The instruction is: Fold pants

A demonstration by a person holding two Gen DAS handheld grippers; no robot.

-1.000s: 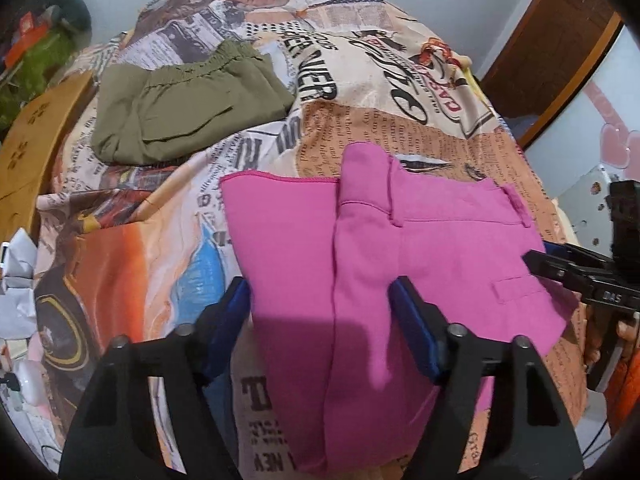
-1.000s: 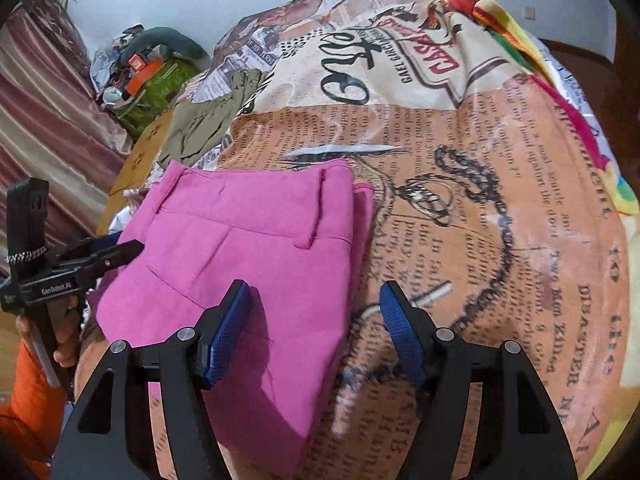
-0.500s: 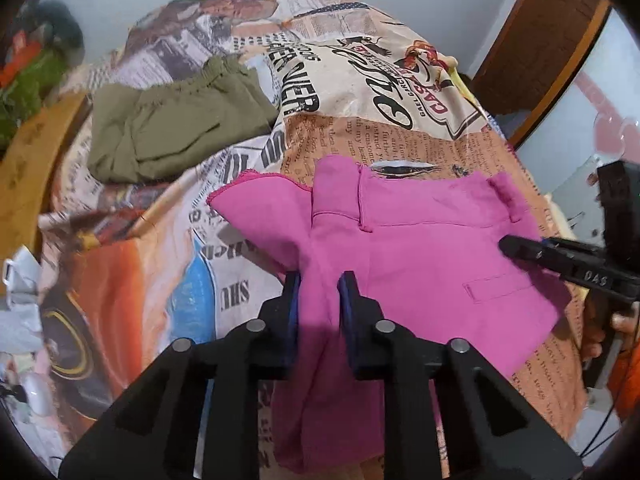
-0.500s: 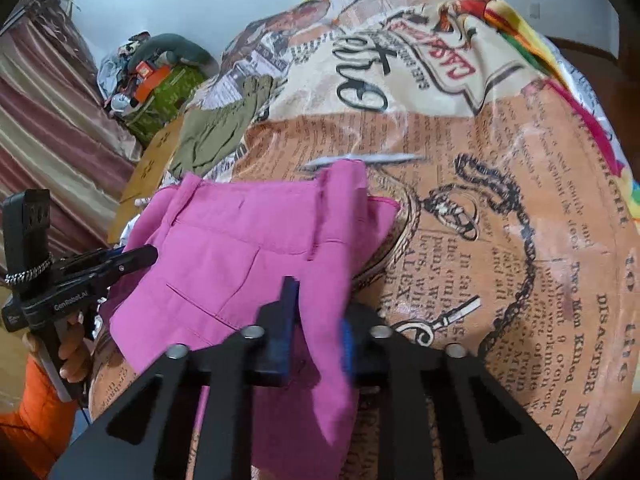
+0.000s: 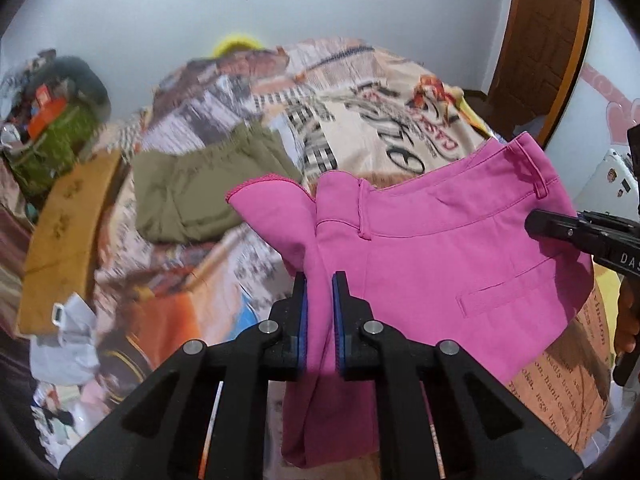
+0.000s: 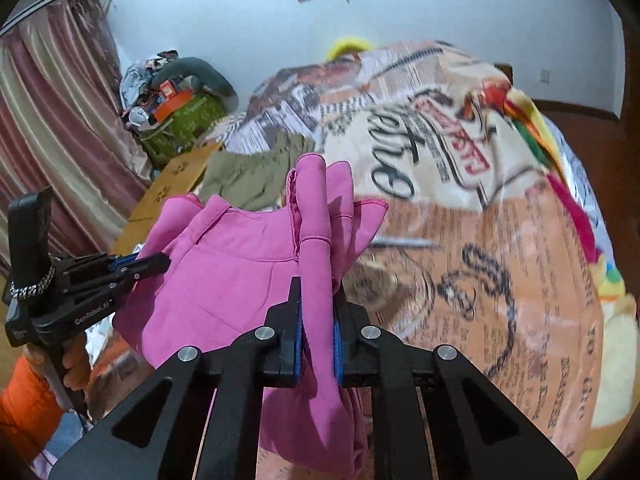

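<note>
Left gripper (image 5: 319, 316): fingers just closed, now clamped on a bunched fold of the pink pants (image 5: 440, 264), centre of the left wrist frame. Right gripper (image 6: 316, 320): fingers likewise just closed, clamped on a rolled ridge of the same pants at lower centre of the right wrist frame. Pants hang between the two grips, waistband at upper right of the left view, partly clear of the printed bedspread (image 6: 500, 260). Judgement: two grips on opposite sides keep the cloth spread so it can be laid over in one fold. Folded olive garment (image 5: 192, 196) lies upper left, well apart, probably finished
</note>
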